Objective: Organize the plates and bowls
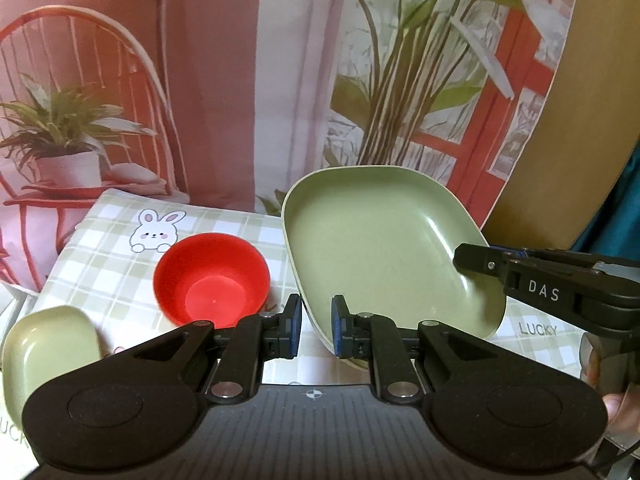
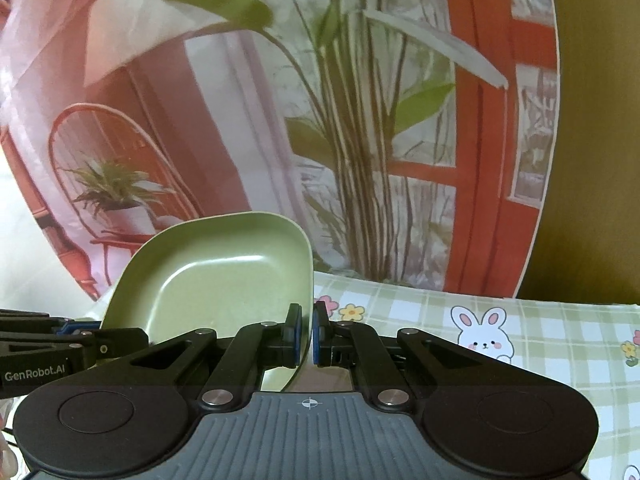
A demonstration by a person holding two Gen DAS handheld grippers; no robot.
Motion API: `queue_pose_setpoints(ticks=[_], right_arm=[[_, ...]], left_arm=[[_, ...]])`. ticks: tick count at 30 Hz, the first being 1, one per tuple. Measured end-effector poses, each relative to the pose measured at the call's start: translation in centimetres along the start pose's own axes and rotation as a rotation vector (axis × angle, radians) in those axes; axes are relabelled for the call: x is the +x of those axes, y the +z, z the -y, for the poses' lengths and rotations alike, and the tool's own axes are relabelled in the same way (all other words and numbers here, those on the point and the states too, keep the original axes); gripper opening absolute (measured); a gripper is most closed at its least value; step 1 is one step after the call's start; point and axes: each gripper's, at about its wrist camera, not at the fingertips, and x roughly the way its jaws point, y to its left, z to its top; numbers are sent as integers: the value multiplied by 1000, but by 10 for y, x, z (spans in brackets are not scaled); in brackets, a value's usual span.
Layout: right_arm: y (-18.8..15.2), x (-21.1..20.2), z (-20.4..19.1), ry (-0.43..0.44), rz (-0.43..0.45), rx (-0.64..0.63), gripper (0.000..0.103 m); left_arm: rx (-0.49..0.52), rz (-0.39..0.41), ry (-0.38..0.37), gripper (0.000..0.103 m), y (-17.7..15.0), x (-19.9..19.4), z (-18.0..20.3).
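A large green plate (image 1: 376, 248) is held tilted above the table. My right gripper (image 2: 307, 334) is shut on its right rim; it also shows in the left wrist view (image 1: 472, 260). My left gripper (image 1: 316, 330) has its jaws a little apart on either side of the plate's near-left rim, pads not clearly pressing it. The same plate shows in the right wrist view (image 2: 224, 276). A red bowl (image 1: 212, 278) stands on the table to the left of the plate. A small green bowl (image 1: 48, 344) sits at the near left.
The table (image 1: 100, 264) has a green checked cloth with rabbit prints (image 2: 484, 336). A printed backdrop of plants, a chair and a red window frame (image 2: 476, 160) hangs close behind the table's far edge.
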Motion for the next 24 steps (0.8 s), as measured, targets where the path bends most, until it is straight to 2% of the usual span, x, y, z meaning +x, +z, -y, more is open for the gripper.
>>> queue_pose_setpoints(ticks=[13, 24], right_arm=[[-10, -33, -21, 9, 39, 24, 5], [12, -53, -37, 15, 103, 1, 5]], left_arm=[[6, 51, 14, 17, -19, -29, -7], [13, 126, 12, 17, -6, -52, -14]])
